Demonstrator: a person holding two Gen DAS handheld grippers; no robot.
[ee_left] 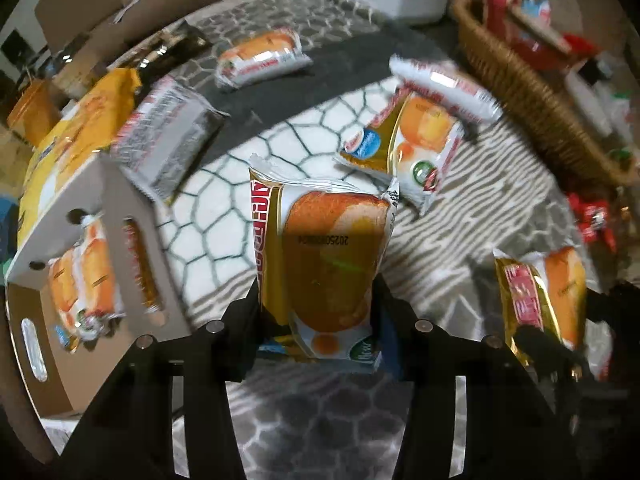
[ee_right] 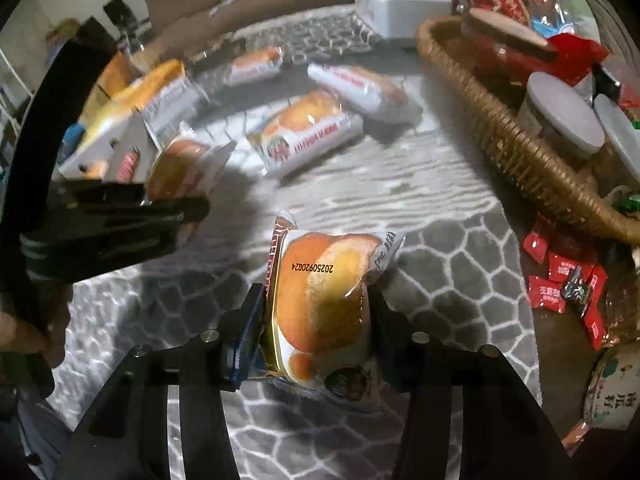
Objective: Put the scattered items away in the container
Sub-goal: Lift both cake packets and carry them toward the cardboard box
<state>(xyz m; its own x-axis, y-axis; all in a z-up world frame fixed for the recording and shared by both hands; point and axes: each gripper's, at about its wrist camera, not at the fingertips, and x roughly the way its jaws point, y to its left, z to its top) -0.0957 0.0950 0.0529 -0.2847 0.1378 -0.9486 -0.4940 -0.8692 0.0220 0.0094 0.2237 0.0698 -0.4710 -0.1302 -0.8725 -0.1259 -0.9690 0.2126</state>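
My left gripper is shut on a gold and white cake packet, held above the patterned cloth. My right gripper is shut on another cake packet. The left gripper also shows in the right wrist view with its packet, near the open cardboard box at the left, which holds packets. The right gripper's packet shows at the lower right of the left wrist view. Loose packets lie on the cloth: one in the middle, one behind it, one farther back.
A wicker basket full of jars and snacks stands at the right. Small red sachets lie beside it. A white tissue box stands at the back. A grey wrapped pack leans by the cardboard box.
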